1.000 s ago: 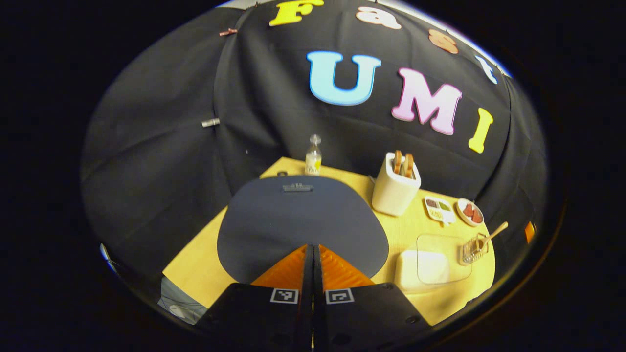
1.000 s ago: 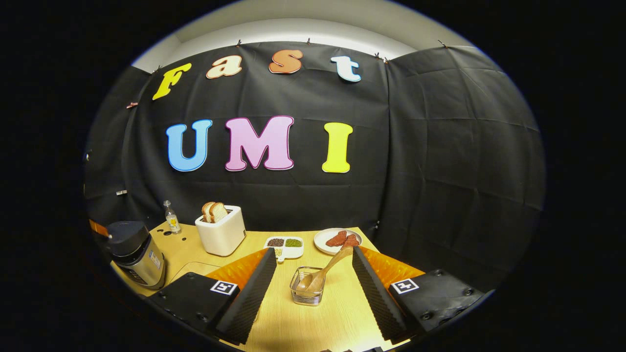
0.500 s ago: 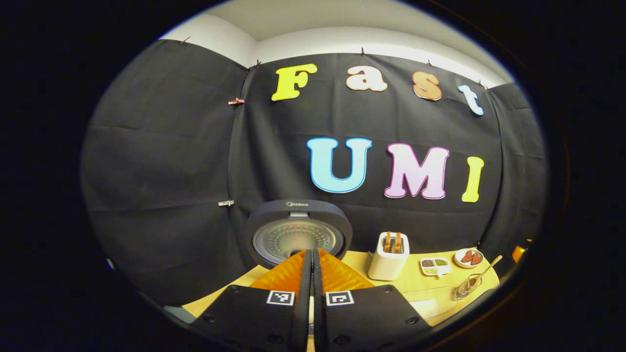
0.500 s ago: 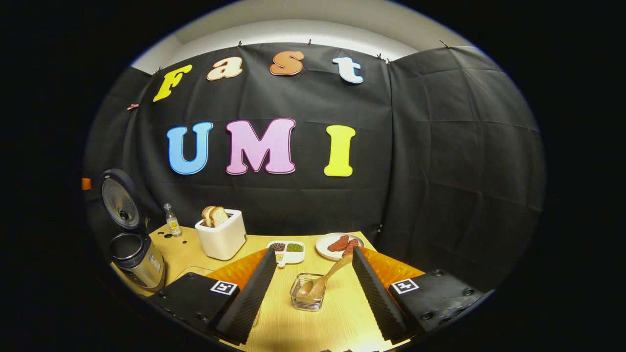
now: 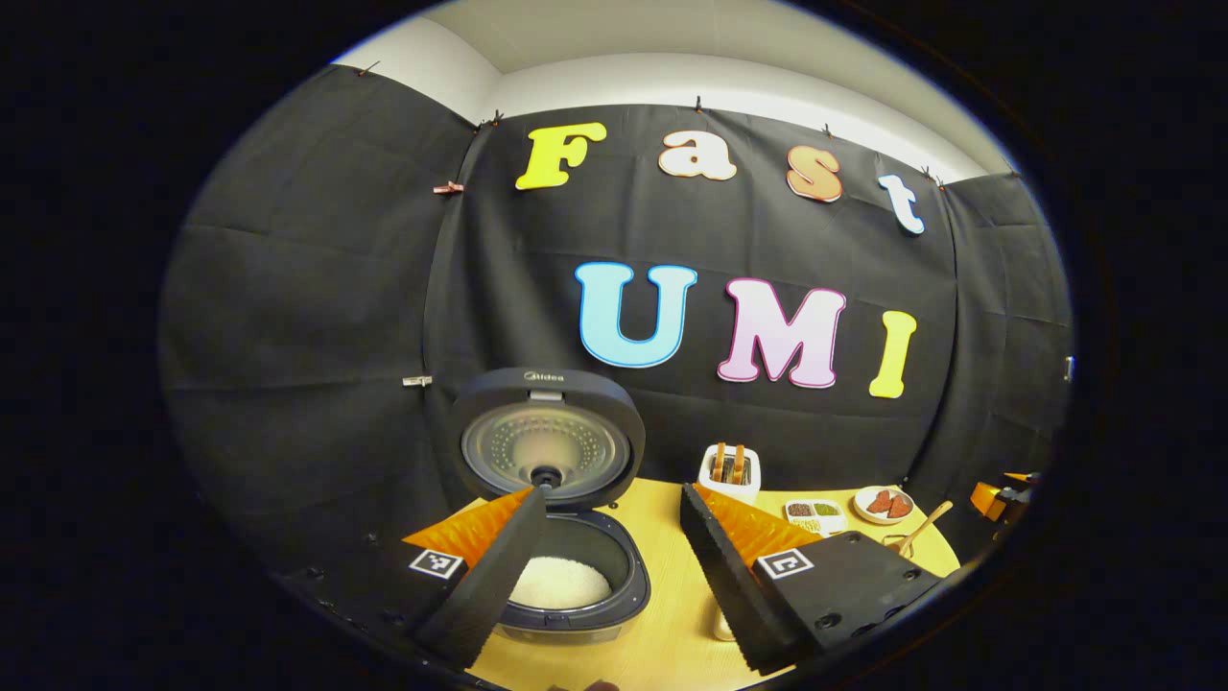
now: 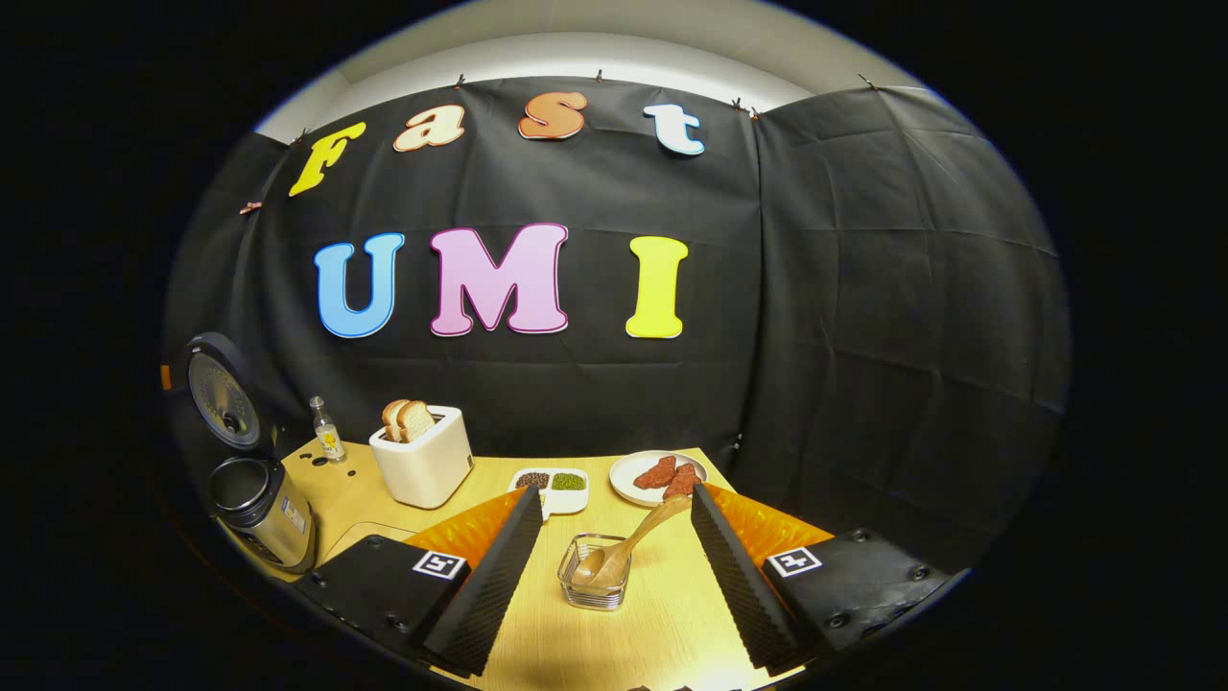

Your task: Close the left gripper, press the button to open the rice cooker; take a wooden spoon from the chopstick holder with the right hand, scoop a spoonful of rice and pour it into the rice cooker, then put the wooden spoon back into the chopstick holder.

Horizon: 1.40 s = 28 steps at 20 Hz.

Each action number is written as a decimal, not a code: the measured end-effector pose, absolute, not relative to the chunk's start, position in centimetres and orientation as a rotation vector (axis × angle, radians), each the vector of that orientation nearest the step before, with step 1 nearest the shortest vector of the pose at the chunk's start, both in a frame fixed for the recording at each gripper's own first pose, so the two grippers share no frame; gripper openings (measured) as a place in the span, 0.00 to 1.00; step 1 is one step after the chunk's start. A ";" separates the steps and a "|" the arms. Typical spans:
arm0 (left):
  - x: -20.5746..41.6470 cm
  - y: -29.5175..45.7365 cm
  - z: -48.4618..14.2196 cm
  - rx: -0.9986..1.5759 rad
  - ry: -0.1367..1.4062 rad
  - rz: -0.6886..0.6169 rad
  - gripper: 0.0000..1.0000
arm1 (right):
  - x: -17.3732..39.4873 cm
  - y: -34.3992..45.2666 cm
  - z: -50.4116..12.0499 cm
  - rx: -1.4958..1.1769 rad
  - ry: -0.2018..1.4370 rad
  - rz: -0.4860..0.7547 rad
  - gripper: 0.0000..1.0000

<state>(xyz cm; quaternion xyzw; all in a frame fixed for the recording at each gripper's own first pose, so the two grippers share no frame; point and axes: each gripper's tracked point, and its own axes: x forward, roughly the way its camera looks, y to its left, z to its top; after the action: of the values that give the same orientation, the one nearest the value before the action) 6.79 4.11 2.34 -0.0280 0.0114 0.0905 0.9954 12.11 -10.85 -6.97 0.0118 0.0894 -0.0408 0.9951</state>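
Left tongs (image 5: 612, 504) gape wide, empty, lower centre; the cooker (image 5: 566, 566) stands lid-up between them. Right tongs (image 6: 608, 504) gape wide, empty; the spoon (image 6: 628, 549) leans in its holder (image 6: 594, 585), lower centre.

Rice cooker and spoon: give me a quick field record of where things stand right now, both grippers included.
rice cooker: open, white rice in the pot
lid: raised upright behind the pot
left gripper: open, holding nothing, fingers either side of the cooker's front
right gripper: open, holding nothing, aimed at the holder
wooden spoon: leaning in the holder, handle up to the right, untouched
chopstick holder: clear square container on the table
toaster: two bread slices in its slots
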 end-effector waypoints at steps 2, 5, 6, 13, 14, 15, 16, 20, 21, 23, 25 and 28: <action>6.7 3.5 1.4 -0.062 0.043 0.178 0.96 | 12.8 -11.2 -7.6 0.019 0.190 -0.082 0.98; 6.3 2.7 0.4 -0.052 0.070 0.183 0.95 | 14.1 -11.6 -9.1 0.036 0.223 -0.081 0.98; 6.1 2.5 0.0 -0.050 0.080 0.185 0.96 | 14.6 -11.8 -10.0 0.048 0.244 -0.082 0.98; 4.9 1.1 -2.8 -0.045 0.156 0.243 0.95 | 19.0 -12.6 -16.2 0.120 0.376 -0.075 0.98; 4.6 1.0 -3.3 -0.046 0.167 0.259 0.95 | 19.6 -12.7 -17.0 0.130 0.388 -0.074 0.99; 4.3 0.9 -3.7 -0.050 0.179 0.275 0.95 | 20.3 -12.8 -17.8 0.140 0.402 -0.070 0.98; 3.9 0.7 -4.2 -0.055 0.189 0.293 0.95 | 20.8 -13.0 -18.8 0.146 0.419 -0.069 0.98; 2.3 0.1 -6.0 -0.067 0.230 0.367 0.95 | 23.0 -14.0 -21.9 0.182 0.473 -0.077 0.98; 1.9 -0.1 -6.4 -0.067 0.240 0.383 0.95 | 23.6 -14.3 -22.3 0.196 0.477 -0.077 0.98; 1.1 -0.8 -7.2 -0.069 0.262 0.410 0.95 | 24.9 -14.6 -23.0 0.224 0.478 -0.072 0.98; 0.7 -1.7 -8.1 -0.070 0.283 0.425 0.95 | 25.8 -14.4 -23.6 0.262 0.485 -0.055 0.99; 0.4 -3.4 -8.9 -0.057 0.304 0.431 0.96 | 27.3 -14.3 -24.6 0.306 0.499 -0.046 0.93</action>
<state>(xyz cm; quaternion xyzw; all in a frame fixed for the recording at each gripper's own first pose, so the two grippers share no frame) 0.35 -3.40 -8.94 -0.0283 0.1502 0.2132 0.9650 27.33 -14.26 -24.57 0.1507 0.2461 -0.0229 0.9572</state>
